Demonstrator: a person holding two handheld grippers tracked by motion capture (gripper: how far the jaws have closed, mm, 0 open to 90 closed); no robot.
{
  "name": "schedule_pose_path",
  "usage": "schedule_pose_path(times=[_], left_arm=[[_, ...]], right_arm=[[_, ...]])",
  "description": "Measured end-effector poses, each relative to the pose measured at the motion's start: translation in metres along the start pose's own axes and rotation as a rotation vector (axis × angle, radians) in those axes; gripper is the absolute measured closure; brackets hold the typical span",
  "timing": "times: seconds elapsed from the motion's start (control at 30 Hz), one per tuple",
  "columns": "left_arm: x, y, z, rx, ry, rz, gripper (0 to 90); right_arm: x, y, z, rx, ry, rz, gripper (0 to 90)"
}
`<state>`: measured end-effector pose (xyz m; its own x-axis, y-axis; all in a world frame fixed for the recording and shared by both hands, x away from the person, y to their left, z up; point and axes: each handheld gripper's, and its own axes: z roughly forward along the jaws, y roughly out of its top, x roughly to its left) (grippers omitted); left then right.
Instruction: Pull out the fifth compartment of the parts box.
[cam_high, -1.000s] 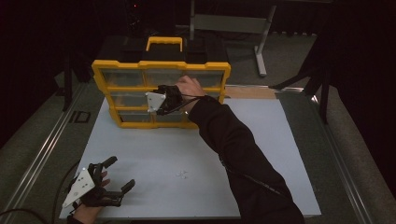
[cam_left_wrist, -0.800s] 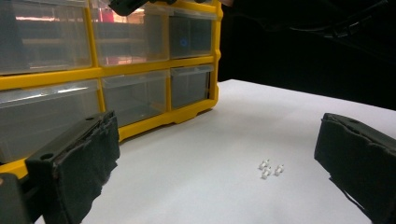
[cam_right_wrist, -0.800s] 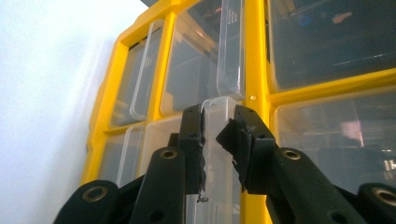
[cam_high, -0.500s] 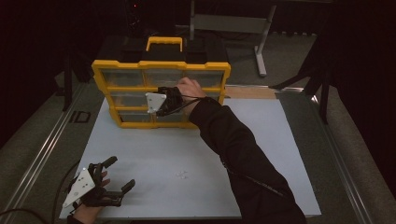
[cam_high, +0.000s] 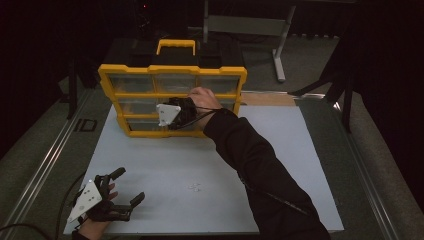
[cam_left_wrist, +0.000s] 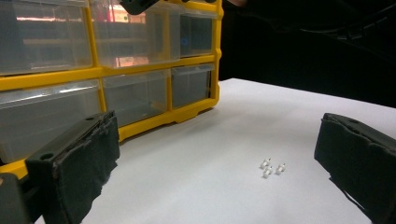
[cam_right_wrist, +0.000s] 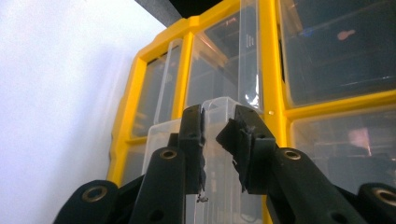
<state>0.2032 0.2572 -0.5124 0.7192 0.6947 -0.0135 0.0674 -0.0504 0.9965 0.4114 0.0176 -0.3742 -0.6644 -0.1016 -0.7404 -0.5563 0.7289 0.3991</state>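
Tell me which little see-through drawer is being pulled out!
The middle drawer of the middle row of the yellow organizer. The right gripper pinches its front lip and it sticks out; the other drawers sit flush.

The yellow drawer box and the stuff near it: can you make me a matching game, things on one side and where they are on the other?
Things:
1. right gripper
2. left gripper
3. white bits
4. handle

Places:
A. on top of the box
B. loose on the white table
C. shut on a clear drawer
D. open, near the table's front edge

Pairs: 1-C, 2-D, 3-B, 4-A
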Motion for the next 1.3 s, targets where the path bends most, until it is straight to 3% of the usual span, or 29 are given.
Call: schedule_pose_path(times=[0.7, 1.3], left_arm=[[0.000, 0.000, 0.000, 0.000, 0.003, 0.002, 0.1], [0.000, 0.000, 0.000, 0.003, 0.003, 0.003, 0.1]], right_arm=[[0.016, 0.005, -0.013, -0.054, 0.010, 0.001, 74.1], [0.025, 0.013, -0.021, -0.084, 0.033, 0.030, 74.0]])
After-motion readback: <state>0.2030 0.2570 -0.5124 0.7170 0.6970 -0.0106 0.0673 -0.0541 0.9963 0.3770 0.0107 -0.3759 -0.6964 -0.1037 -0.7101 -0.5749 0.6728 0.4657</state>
